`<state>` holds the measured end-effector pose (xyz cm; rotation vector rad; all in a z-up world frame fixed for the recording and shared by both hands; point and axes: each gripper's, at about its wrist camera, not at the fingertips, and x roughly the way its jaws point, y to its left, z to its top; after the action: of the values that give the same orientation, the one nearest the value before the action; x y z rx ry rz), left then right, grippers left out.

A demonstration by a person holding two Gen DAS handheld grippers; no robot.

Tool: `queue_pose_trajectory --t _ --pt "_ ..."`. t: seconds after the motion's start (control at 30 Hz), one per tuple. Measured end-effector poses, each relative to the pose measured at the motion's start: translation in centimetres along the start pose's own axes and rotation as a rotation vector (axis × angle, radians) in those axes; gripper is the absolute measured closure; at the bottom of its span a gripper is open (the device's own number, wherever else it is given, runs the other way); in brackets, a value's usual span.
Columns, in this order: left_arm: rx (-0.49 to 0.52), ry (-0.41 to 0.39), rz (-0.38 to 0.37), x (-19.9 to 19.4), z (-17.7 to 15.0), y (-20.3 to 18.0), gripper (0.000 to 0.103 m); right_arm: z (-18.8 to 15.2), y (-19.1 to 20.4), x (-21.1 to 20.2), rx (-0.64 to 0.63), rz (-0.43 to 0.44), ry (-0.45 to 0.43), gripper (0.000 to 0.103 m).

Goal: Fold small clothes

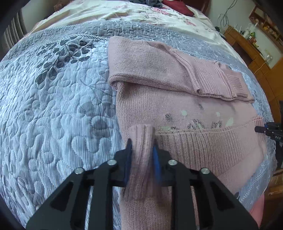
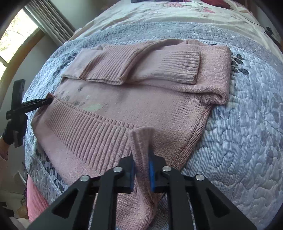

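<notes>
Gripping the pink sweater (image 1: 176, 109) hem, left claw (image 1: 142, 146) and right claw (image 2: 142, 159) clenched; uneven lifting could undo the 2 folded sleeves (image 2: 164, 65).

A home bedroom is showing here. A bed (image 1: 53, 106) is filling both views, wearing a grey quilt with leaf stitching, and beyond the quilt a floral sheet (image 1: 123, 12) is spreading toward the head. Right of the bed, a wooden dresser (image 1: 251, 53) is carrying bottles, under a wall shelf (image 1: 265, 19). Left of the bed, a window (image 2: 16, 35) with blinds is letting in daylight.
</notes>
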<state>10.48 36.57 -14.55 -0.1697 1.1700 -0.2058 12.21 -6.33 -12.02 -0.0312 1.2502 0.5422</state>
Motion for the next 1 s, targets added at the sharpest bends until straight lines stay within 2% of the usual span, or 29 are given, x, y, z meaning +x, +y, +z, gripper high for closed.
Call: queue_pose_trajectory --t 0.3,0.43,0.57,0.73,1.0 --pt "-0.011 -0.132 -0.039 -5.6 -3.7 -1.4 0.091 -2.9 1.8 -5.4 0.040 0.104 -0.113 0.093" --pt "-0.031 -0.207 -0.047 -8.1 -2.9 -1.7 0.092 -2.3 2.1 -7.9 0.042 0.119 -0.164 0.093" --pt "-0.041 -0.300 -0.054 -10.4 0.1 -2.5 0.092 0.0 2.2 -10.7 0.047 0.136 -0.238 0.093" --pt "-0.050 -0.390 -0.046 -11.2 6.0 -3.1 0.092 5.0 0.7 -12.7 0.076 0.118 -0.309 0.093" --pt "-0.070 -0.405 -0.021 -7.2 15.2 -3.2 0.092 13.5 -4.1 -9.9 0.168 0.062 -0.308 0.093"
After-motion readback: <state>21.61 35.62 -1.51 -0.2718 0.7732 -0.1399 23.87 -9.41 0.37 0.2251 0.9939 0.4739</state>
